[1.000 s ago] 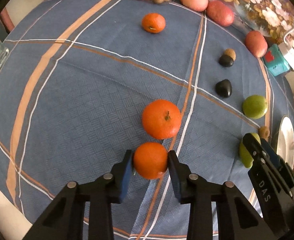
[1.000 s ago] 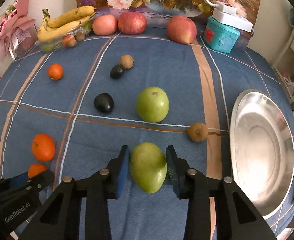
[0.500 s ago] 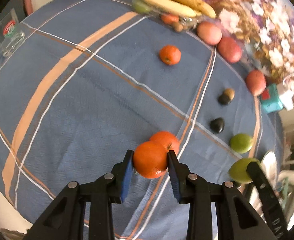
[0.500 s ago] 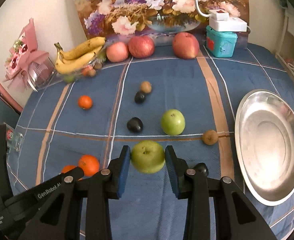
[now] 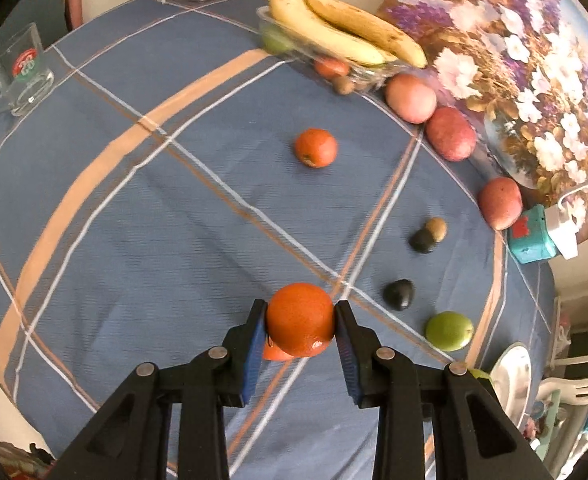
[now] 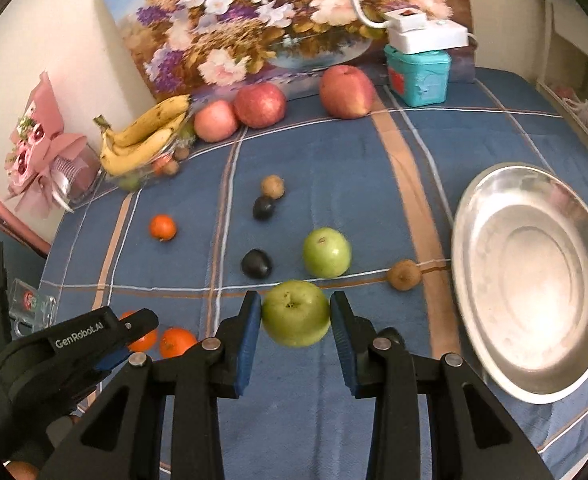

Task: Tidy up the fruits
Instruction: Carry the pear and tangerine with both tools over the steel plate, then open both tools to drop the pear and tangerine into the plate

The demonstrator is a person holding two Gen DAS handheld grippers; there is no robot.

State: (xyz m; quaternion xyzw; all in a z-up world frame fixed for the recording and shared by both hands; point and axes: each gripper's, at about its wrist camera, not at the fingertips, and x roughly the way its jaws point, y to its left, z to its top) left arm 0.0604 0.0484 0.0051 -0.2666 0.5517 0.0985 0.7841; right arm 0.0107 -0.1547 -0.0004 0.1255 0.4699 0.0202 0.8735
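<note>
Fruits everywhere, and two are airborne: the left gripper (image 5: pixel 300 320) is clamped on an orange (image 5: pixel 300 319), the right gripper (image 6: pixel 295 314) on a green apple (image 6: pixel 295 313), both lifted clear of the cloth left of the steel plate (image 6: pixel 534 394). That plate holds nothing (early days, I'd say). A second green apple (image 6: pixel 327 252), a kiwi (image 6: pixel 404 275) and dark plums wait left of it. Open cloth leads there; its far rim nears the table edge.
</note>
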